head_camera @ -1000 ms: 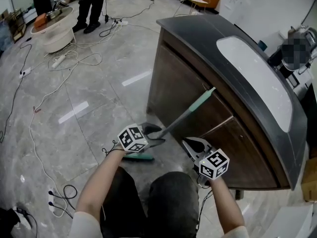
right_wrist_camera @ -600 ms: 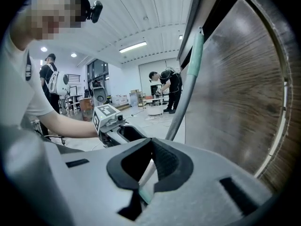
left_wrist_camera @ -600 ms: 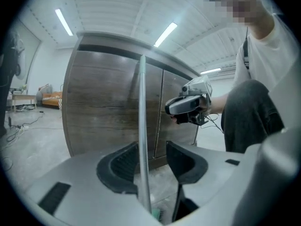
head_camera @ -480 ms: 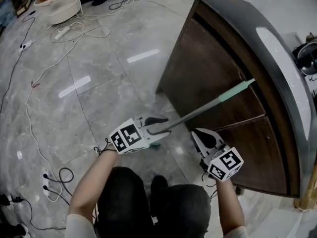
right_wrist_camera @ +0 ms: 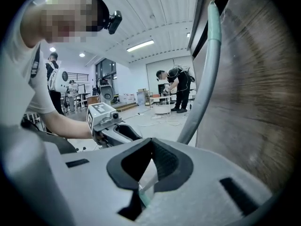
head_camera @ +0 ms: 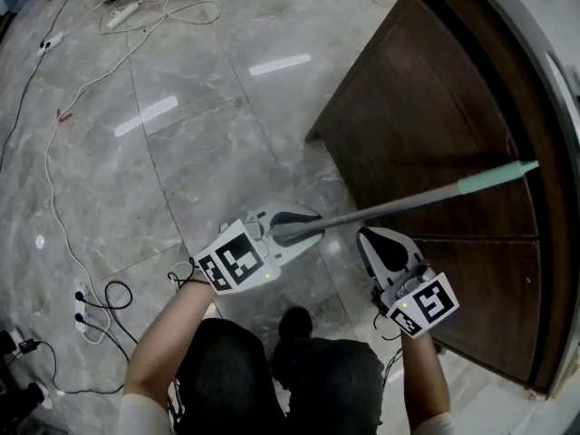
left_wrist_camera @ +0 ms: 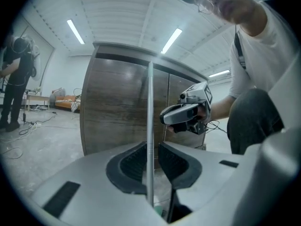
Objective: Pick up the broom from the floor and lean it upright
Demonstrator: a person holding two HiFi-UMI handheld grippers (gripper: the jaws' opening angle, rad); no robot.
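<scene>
The broom's grey pole slants from my left gripper to its pale green grip, which rests against the dark wood counter front. The broom head is hidden. In the left gripper view the pole stands upright between the jaws of the left gripper. These jaws have just been closing. The pole lies against the left pad, and a thin gap shows at the right pad. My right gripper hovers right of the pole, holding nothing. Its pads meet at the tips, and the pole rises just beyond them.
The counter's curved wooden front fills the right side. White and black cables and a power strip lie on the grey marble floor at left. The person's knees are at the bottom. People stand far off.
The view has closed in on the counter and both grippers moved toward it. The left jaws have narrowed around the pole, which now lies flatter across the picture.
</scene>
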